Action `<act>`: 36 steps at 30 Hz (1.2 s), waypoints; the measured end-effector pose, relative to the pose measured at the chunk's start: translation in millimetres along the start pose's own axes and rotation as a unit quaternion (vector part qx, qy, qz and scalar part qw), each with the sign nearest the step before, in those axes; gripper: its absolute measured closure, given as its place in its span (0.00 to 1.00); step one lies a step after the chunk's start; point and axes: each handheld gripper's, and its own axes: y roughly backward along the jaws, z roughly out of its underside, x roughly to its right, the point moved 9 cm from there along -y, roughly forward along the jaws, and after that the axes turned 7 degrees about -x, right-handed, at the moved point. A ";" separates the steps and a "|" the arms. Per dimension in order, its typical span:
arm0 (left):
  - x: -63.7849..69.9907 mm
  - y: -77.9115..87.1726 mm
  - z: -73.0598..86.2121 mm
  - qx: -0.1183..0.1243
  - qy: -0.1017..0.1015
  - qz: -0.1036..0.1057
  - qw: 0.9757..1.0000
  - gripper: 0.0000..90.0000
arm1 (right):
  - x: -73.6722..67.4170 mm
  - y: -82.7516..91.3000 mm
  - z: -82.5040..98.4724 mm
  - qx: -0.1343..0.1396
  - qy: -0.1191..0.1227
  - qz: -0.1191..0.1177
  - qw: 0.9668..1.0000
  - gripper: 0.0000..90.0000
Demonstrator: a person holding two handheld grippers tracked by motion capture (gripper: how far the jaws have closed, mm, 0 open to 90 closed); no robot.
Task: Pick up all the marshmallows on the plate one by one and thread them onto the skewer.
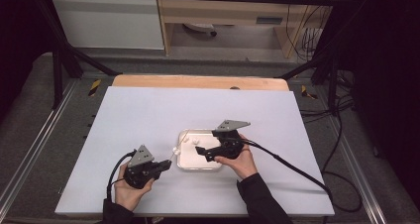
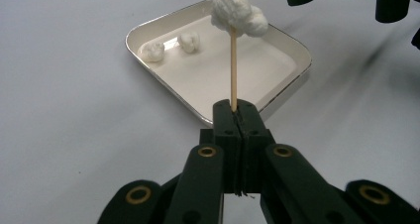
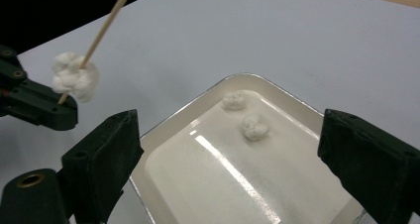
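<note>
My left gripper (image 2: 236,110) is shut on a thin wooden skewer (image 2: 233,65) that carries a white fluffy lump (image 2: 237,13) partway along it. In the high view this gripper (image 1: 166,165) sits just left of a white square tray (image 1: 181,135), with the skewered lump (image 1: 175,150) at the tray's left edge. Two more white lumps (image 3: 234,100) (image 3: 255,126) lie in the tray's far corner. My right gripper (image 3: 233,159) stands open above the tray (image 3: 198,97), nothing between its jaws. From there, the skewered lump (image 3: 74,77) hangs off to the left.
The tray rests near the middle of a pale tabletop (image 1: 148,115) with a wooden strip (image 1: 198,82) along its far edge. Black cables (image 1: 292,167) trail from both grippers toward the front. Dark frame bars and floor surround the table.
</note>
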 end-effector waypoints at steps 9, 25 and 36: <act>-4.3 -0.5 1.0 0.001 0.009 0.003 1.000 0.98 | 18.7 -14.6 -6.0 -0.016 -0.010 0.027 0.999 0.08; -9.4 0.9 1.3 0.006 0.016 0.000 1.000 0.98 | 31.2 -49.3 -8.6 -0.056 -0.017 0.034 0.998 0.22; -9.0 -0.2 1.6 0.004 0.015 0.001 1.000 0.98 | 30.4 -64.8 2.1 -0.080 -0.015 0.016 0.997 0.50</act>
